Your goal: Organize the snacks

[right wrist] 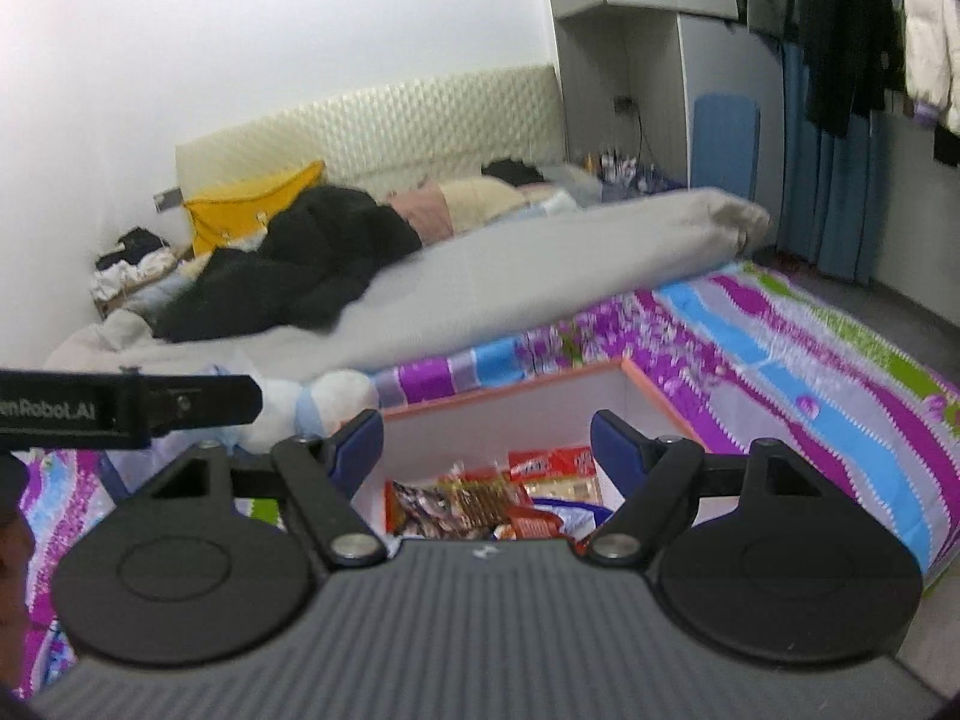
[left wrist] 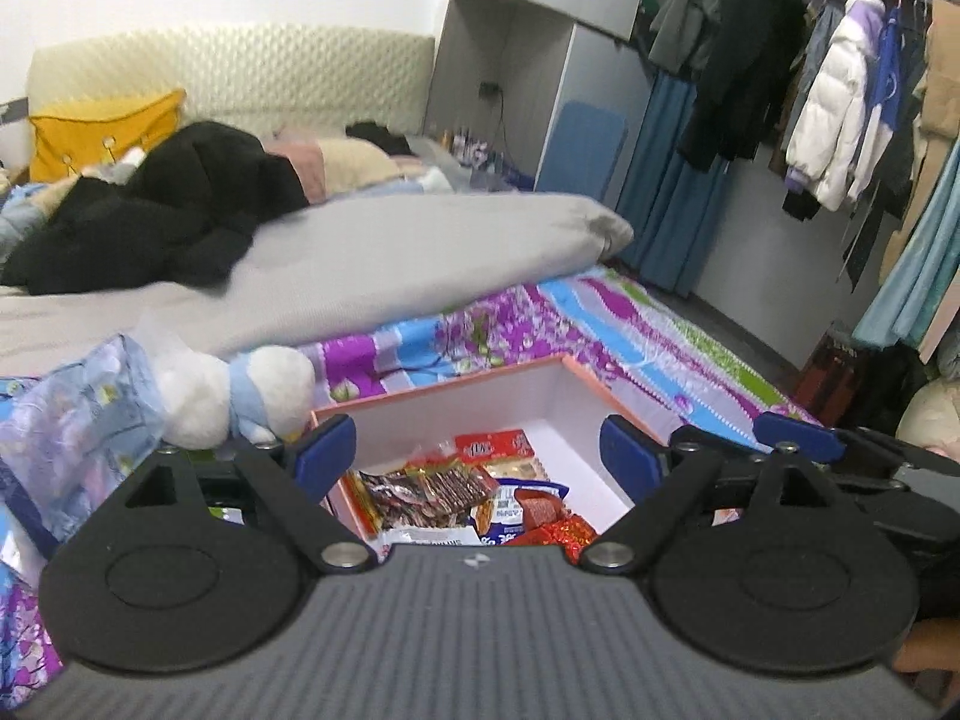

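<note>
While both grippers hang above the box (left wrist: 600,396) with nothing in them, the left gripper (left wrist: 480,447) and right gripper (right wrist: 486,441) stand with fingers spread wide. Snack packets (left wrist: 456,498) lie inside the box. Beside the box sits a white plush toy (left wrist: 234,396); beyond it, a grey quilt (left wrist: 384,264).

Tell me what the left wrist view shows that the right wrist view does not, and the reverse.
Only the left wrist view: the pale blue floral plastic bag and the white puffer jacket hanging on the rack.
Only the right wrist view: the left gripper's black branded body.
Both: the open white box with orange rim on the bed, the mixed snack packets inside it, and the white-and-blue plush toy.
</note>
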`<move>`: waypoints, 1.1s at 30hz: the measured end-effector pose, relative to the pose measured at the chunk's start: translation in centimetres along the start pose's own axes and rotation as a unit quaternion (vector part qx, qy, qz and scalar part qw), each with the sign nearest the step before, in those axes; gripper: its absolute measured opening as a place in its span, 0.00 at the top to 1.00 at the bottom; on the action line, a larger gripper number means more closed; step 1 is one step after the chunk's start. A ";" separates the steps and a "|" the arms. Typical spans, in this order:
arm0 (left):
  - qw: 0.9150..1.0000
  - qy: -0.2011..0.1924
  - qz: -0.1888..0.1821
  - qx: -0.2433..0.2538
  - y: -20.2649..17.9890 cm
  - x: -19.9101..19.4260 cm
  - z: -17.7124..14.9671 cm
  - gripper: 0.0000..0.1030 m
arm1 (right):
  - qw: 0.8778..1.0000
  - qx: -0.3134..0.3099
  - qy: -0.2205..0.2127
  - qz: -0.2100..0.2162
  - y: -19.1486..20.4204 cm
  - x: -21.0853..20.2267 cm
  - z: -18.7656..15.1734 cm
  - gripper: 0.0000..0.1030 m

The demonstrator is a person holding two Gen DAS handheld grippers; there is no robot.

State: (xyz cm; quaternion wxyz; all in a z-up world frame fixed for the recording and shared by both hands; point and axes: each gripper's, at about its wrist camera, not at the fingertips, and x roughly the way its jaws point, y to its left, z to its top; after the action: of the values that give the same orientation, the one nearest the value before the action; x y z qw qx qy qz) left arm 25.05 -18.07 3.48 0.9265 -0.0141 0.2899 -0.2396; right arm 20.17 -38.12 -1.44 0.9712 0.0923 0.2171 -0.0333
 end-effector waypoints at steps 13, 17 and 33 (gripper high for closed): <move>1.000 -0.025 0.016 0.002 -0.4 -7.2 -1.7 0.01 | 0.999 0.011 -0.044 -0.012 0.3 -6.2 -0.2 0.24; 1.000 -0.018 0.018 0.002 -0.1 -8.0 -2.5 0.00 | 0.999 0.015 -0.038 -0.016 0.4 -6.9 -1.4 0.24; 1.000 0.002 0.018 0.009 -0.4 -8.0 -6.3 0.00 | 0.999 0.009 -0.023 -0.029 1.1 -8.7 -6.3 0.24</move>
State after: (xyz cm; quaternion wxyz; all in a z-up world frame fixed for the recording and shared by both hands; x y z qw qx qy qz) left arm 15.73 -14.11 2.53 0.9303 -0.0001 0.2894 -0.2254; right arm 9.81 -35.58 -3.16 0.9736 0.0939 0.1974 -0.0652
